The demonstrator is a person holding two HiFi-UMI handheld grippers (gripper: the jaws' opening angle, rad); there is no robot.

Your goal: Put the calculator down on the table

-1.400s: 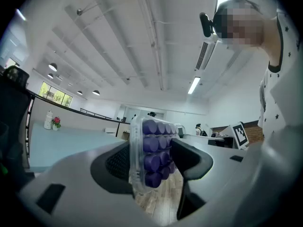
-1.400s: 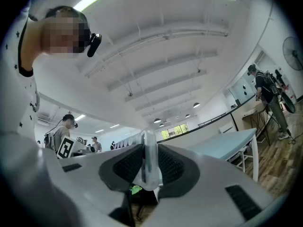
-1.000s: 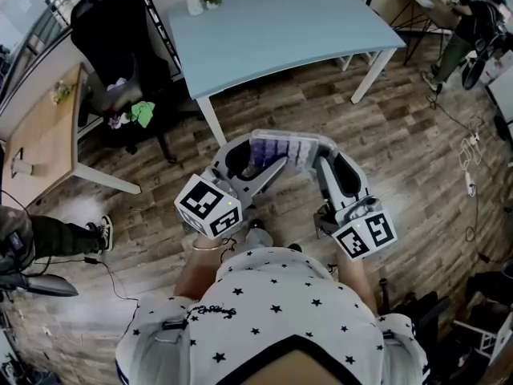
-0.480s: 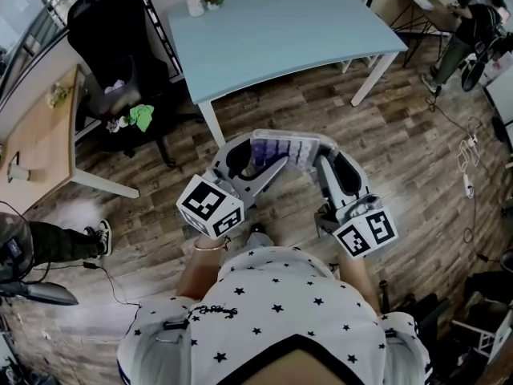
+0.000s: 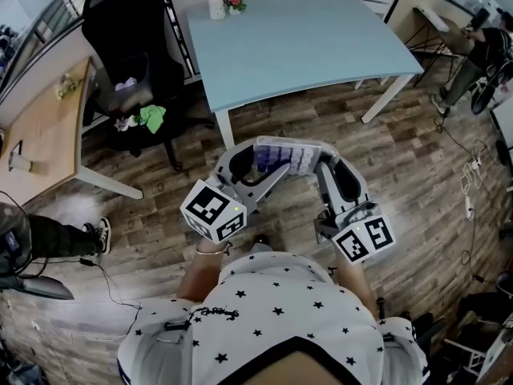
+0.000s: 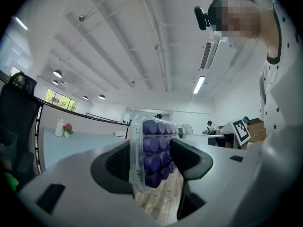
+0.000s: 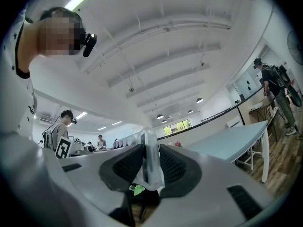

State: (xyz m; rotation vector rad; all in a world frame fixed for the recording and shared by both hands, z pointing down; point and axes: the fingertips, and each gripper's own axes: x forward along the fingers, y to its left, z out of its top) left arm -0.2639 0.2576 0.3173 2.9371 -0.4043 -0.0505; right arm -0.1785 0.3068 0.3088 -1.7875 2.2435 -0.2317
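The calculator point(image 5: 284, 154), in a clear case with purple keys, hangs level in the air over the wooden floor, short of the light-blue table point(image 5: 304, 38). My left gripper point(image 5: 258, 164) is shut on its left end. In the left gripper view the calculator point(image 6: 150, 152) stands on edge between the dark pads point(image 6: 118, 163). My right gripper point(image 5: 322, 164) is shut on the right end. In the right gripper view the case's thin edge point(image 7: 150, 164) sits pinched between both pads point(image 7: 173, 167). The table point(image 7: 232, 138) lies ahead at the right.
A white bottle point(image 5: 215, 5) and a small flower pot point(image 5: 234, 1) stand at the table's far left corner. A black office chair point(image 5: 128, 70) with clothes stands left of the table, with a wooden desk point(image 5: 44, 135) beyond it. People stand at the far right point(image 5: 481, 50) and left point(image 5: 40, 235).
Both grippers, with the calculator between them, have moved together toward the blue table, which now looks nearer. The grip on the calculator looks the same.
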